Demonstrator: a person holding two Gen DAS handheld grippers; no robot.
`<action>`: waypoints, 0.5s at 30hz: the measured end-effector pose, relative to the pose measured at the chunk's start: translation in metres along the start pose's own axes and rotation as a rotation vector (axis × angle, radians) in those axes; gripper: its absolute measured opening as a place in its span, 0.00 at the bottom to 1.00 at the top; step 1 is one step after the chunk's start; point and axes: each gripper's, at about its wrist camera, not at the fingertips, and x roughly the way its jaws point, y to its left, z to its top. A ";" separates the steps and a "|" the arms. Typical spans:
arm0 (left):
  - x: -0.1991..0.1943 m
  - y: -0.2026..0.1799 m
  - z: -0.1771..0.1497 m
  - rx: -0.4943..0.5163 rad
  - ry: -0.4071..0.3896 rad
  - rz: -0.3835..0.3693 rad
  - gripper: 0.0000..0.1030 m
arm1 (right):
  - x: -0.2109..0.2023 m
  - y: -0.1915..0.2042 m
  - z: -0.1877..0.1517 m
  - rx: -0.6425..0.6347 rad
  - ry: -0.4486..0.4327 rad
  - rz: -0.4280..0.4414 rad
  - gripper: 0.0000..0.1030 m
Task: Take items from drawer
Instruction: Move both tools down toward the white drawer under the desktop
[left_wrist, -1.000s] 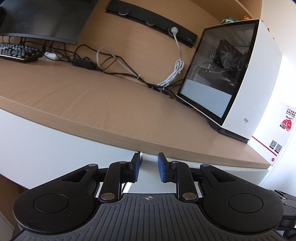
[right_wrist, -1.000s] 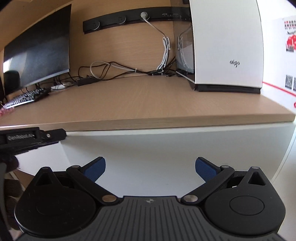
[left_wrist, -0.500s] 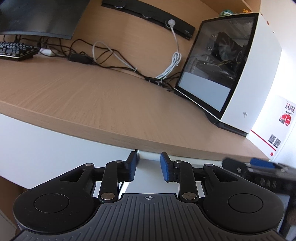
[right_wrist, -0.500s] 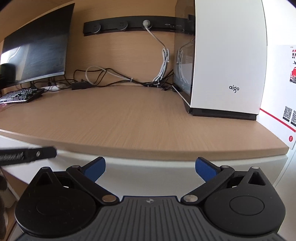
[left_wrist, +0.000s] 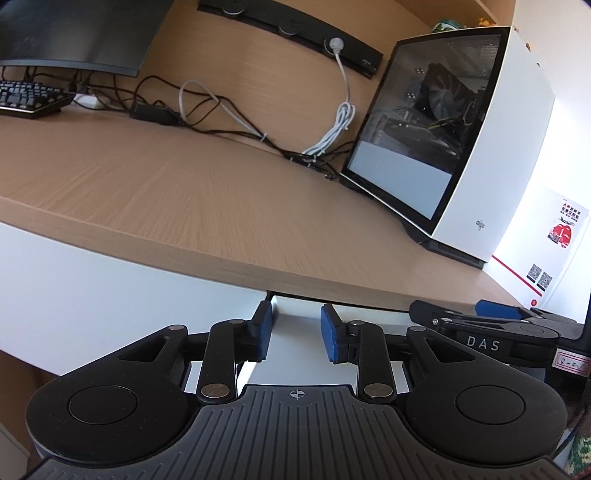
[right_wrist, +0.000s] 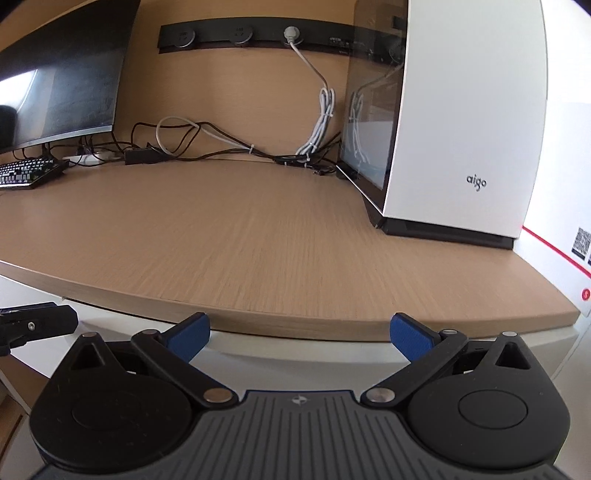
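Both tools, left tool (left_wrist: 295, 328) and right tool (right_wrist: 300, 334), face the drawer (left_wrist: 295, 314).

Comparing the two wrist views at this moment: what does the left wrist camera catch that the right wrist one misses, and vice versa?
Left wrist only: the left gripper, jaws apart around the white drawer front's corner, pads not pressing it; the glass side of the computer case facing the camera; a red poster.

Right wrist only: the right gripper, wide open and empty; the case's aigo logo, large.

Both: wooden desk, monitor, keyboard, cables.
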 end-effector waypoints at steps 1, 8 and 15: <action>0.000 0.000 0.000 -0.002 -0.001 0.000 0.30 | 0.000 0.000 0.000 -0.002 0.001 0.002 1.00; -0.003 -0.003 -0.002 -0.005 0.000 -0.006 0.30 | 0.000 -0.002 0.002 0.006 0.025 0.012 1.00; -0.007 -0.003 -0.005 -0.005 0.000 -0.012 0.30 | 0.004 -0.013 0.011 0.031 0.109 0.037 1.00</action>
